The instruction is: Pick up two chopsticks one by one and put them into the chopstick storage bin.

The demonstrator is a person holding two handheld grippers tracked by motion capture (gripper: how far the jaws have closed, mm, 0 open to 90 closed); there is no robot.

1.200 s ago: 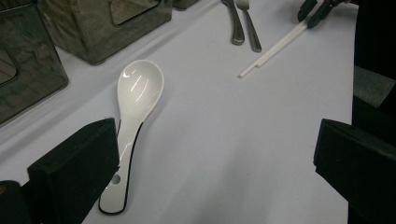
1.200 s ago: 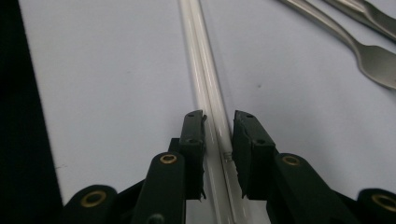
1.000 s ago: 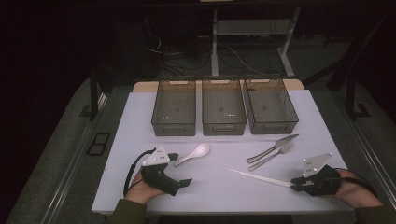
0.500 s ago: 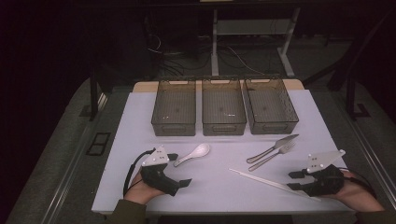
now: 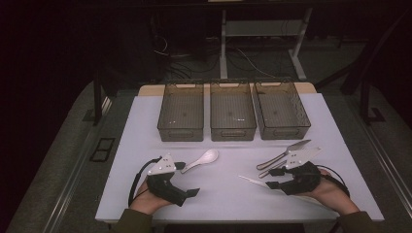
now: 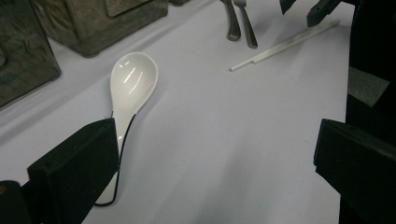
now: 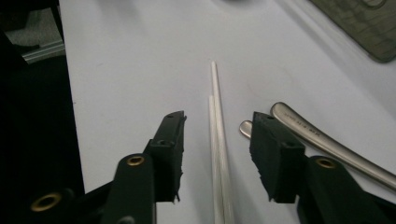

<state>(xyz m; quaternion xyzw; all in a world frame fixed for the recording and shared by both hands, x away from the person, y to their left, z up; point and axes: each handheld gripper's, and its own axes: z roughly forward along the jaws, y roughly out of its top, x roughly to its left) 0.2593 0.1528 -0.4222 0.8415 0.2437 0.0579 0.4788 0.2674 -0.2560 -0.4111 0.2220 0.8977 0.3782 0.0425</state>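
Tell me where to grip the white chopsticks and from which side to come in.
Grip the white chopsticks across their thicker end, coming straight down from above. They lie flat, side by side on the table, and the right gripper already straddles them with open jaws, so closing should pinch both together.

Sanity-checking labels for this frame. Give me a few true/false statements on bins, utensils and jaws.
1. Three bins stand in a row at the far side of the table. True.
2. The white spoon lies inside a bin. False: it lies on the table, beside the left gripper.
3. The right gripper has its jaws open, straddling the white chopsticks. True.
4. The left gripper is shut on the spoon. False: its jaws are open.
5. The bins hold forks. False: they look empty.
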